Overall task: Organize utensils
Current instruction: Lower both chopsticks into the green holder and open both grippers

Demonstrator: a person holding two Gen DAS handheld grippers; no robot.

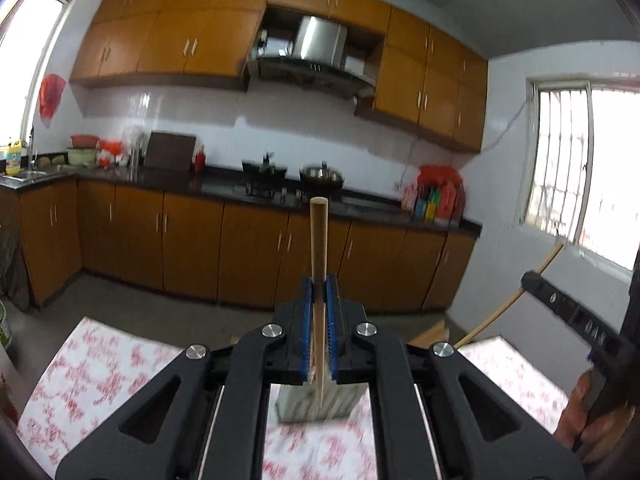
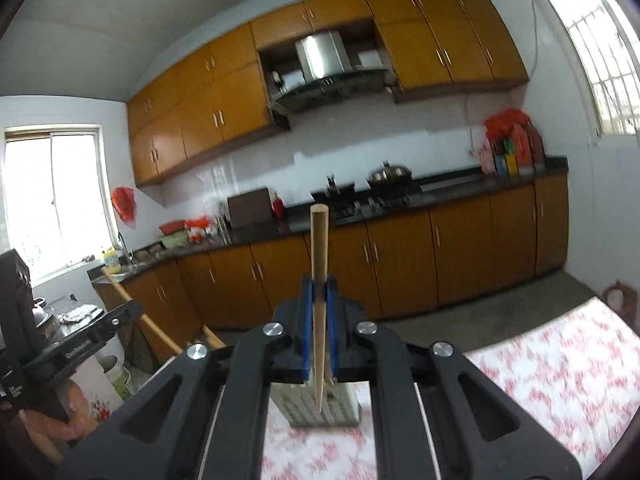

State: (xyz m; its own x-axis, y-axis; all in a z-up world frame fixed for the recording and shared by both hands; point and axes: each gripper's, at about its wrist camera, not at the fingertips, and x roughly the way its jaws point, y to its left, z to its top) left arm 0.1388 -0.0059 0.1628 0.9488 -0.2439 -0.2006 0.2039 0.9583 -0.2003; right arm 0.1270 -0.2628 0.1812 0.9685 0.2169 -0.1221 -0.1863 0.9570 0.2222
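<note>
Where cabinets (image 1: 192,240) stand, wok (image 1: 322,176) rests.

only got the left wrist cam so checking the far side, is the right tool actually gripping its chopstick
observer: yes, the right tool is shut on the chopstick, thick end up.
operator: where does the thin end sit
observer: it points down and, in the right wrist view, lines up with the holder on the tablecloth; it does not look inserted yet.
</note>
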